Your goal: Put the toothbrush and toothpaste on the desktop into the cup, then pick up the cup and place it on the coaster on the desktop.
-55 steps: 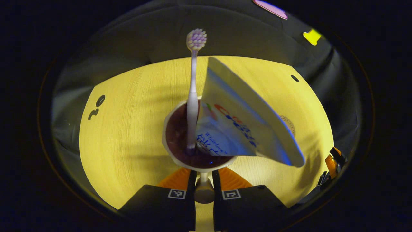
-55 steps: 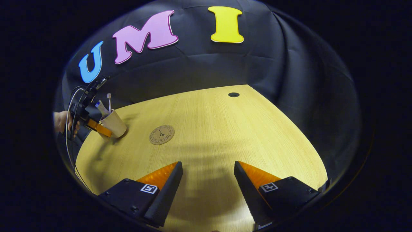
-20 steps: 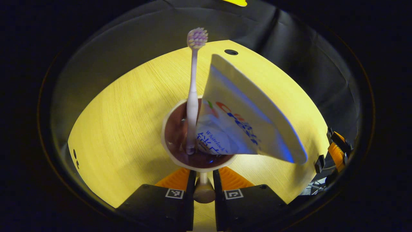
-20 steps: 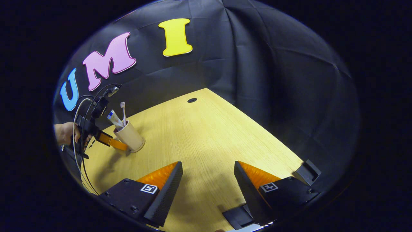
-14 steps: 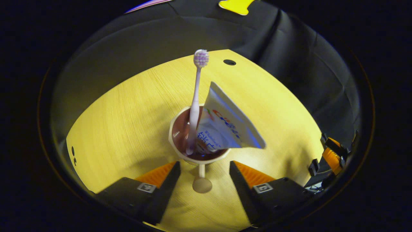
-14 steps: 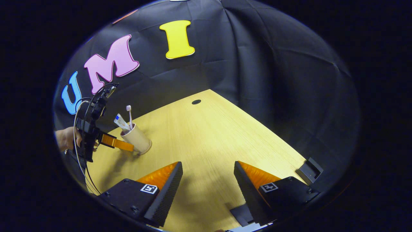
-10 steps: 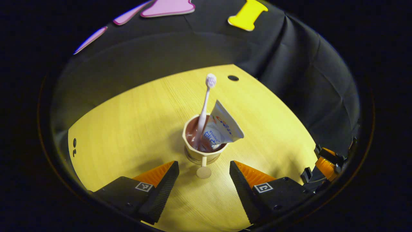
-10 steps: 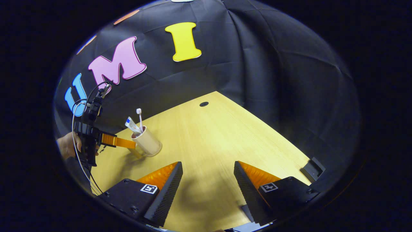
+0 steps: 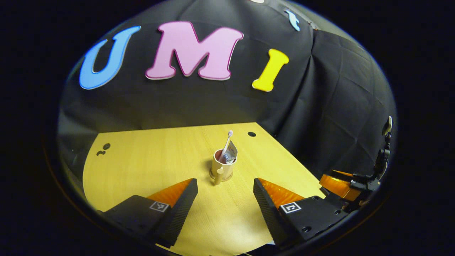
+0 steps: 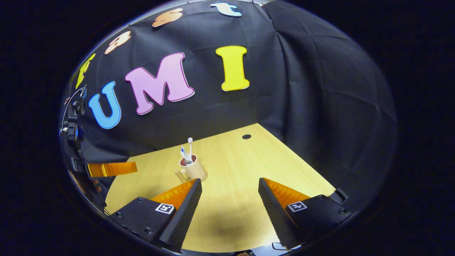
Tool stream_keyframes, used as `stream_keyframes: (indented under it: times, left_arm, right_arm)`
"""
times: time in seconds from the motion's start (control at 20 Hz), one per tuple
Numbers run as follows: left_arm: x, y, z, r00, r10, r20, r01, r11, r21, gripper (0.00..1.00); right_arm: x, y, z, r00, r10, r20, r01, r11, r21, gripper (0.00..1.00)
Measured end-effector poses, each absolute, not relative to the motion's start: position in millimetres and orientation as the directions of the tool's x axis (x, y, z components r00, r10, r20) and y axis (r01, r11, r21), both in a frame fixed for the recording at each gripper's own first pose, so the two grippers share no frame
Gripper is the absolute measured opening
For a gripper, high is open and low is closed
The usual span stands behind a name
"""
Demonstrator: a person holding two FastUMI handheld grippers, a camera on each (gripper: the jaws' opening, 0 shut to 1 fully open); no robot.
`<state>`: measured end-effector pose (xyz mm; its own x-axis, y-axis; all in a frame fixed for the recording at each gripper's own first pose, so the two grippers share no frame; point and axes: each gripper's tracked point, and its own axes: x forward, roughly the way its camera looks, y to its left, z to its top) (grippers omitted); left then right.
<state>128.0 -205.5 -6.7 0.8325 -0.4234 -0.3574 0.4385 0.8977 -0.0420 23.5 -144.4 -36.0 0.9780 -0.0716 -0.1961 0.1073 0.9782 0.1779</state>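
A beige cup point(image 9: 222, 166) with a handle stands upright on the wooden table point(image 9: 149, 160). A toothbrush point(image 9: 227, 140) and a toothpaste tube point(image 9: 232, 153) stick out of it. A thin round edge at the cup's base looks like the coaster point(image 9: 212, 176). My left gripper point(image 9: 224, 182) is open and well back from the cup, with the handle facing it. In the right gripper view the cup point(image 10: 194, 170) sits just beyond my open right gripper point(image 10: 229, 182), a little to its left. The left gripper point(image 10: 112, 169) shows at that view's left edge.
A dark cable hole point(image 9: 251, 134) lies behind the cup near the table's far corner. Two small dark marks point(image 9: 103, 149) sit at the table's far left. The right gripper point(image 9: 339, 186) hangs off the table's right edge. A small black block point(image 10: 339, 195) lies at the table edge.
My left gripper was shut on the cup's handle, moved the cup across the table, then opened and drew back. The cup now stands free. The right gripper also pulled back.
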Motion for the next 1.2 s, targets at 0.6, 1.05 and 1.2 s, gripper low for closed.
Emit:
stream_keyframes:
  times: [0.6, 1.05, 1.2]
  left_arm:
    - [-54, -100, -7, 0.959, -0.283, -0.021, 0.282, 0.959, -0.026, 0.98]
    - [-99, -21, -46, 0.990, -0.138, -0.023, 0.137, 0.990, -0.042, 0.97]
    - [-104, -17, -47, 0.988, -0.148, -0.036, 0.147, 0.989, -0.022, 0.98]
  right_arm:
    - [-101, -25, -11, 0.997, 0.074, -0.024, -0.073, 0.997, 0.038, 0.98]
    - [-134, -9, -18, 0.997, 0.070, -0.022, -0.070, 0.997, -0.027, 0.98]
    - [-135, -10, -15, 0.998, 0.060, -0.024, -0.060, 0.998, -0.012, 0.98]
